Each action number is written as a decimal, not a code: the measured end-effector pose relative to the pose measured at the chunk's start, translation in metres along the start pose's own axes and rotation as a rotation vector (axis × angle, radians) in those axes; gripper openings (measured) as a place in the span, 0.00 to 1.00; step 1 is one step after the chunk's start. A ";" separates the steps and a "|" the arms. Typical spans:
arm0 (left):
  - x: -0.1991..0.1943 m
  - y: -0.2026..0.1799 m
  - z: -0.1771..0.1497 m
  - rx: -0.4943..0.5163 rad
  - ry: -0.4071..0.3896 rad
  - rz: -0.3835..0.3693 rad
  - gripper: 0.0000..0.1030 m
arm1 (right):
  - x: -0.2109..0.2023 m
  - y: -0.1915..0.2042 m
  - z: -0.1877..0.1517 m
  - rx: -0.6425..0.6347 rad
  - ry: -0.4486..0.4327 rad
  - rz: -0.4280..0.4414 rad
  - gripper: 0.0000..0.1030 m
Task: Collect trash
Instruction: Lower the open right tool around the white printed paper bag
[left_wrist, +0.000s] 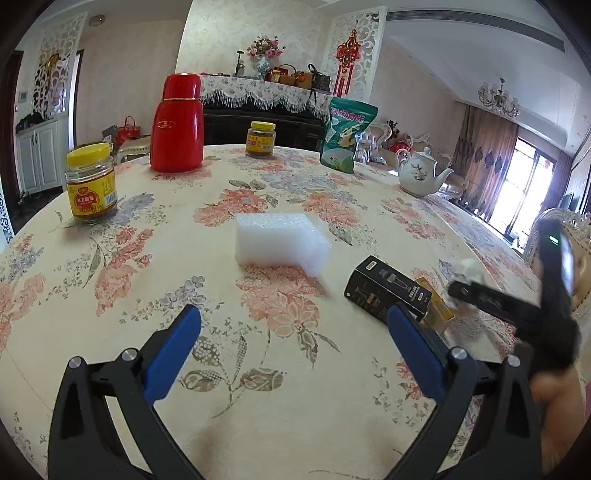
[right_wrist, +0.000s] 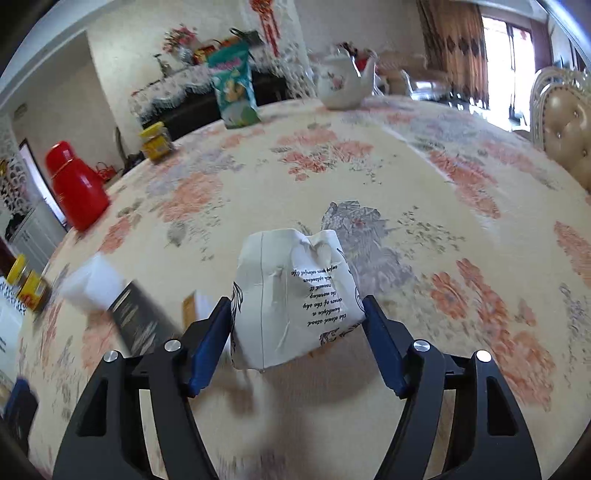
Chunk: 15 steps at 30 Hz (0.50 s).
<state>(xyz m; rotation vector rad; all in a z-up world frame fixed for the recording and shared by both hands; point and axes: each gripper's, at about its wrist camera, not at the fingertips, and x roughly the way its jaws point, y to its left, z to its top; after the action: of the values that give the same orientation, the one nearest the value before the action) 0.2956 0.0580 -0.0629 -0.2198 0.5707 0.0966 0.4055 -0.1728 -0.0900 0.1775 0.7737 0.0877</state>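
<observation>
A white foam block (left_wrist: 281, 242) lies on the floral tablecloth ahead of my left gripper (left_wrist: 295, 317), which is open and empty above the cloth. A black box (left_wrist: 388, 287) and a small yellow box (left_wrist: 437, 304) lie to its right. In the right wrist view my right gripper (right_wrist: 297, 308) is shut on a crumpled white paper bag (right_wrist: 295, 291) with black print, held just above the table. The right gripper also shows at the right edge of the left wrist view (left_wrist: 458, 290), with the white bag (left_wrist: 471, 267) at its tips.
On the round table (left_wrist: 110, 369) stand a red thermos (left_wrist: 177, 123), a near yellow-lidded jar (left_wrist: 90, 182), a far jar (left_wrist: 261, 139), a green snack bag (left_wrist: 347, 134) and a white teapot (left_wrist: 421, 173). A padded chair (right_wrist: 565, 125) stands at the right.
</observation>
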 end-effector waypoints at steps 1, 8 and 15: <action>0.000 0.000 0.000 -0.002 0.000 -0.002 0.95 | -0.009 -0.001 -0.007 -0.003 -0.007 0.009 0.65; -0.002 -0.004 -0.002 0.014 -0.002 0.000 0.95 | -0.065 -0.015 -0.049 0.024 -0.031 0.051 0.65; -0.005 -0.011 -0.004 0.043 -0.011 -0.011 0.95 | -0.093 -0.037 -0.069 0.102 -0.102 0.093 0.66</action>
<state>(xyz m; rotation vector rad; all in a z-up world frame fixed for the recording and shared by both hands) 0.2906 0.0465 -0.0613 -0.1809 0.5603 0.0751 0.2913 -0.2142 -0.0813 0.3124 0.6686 0.1263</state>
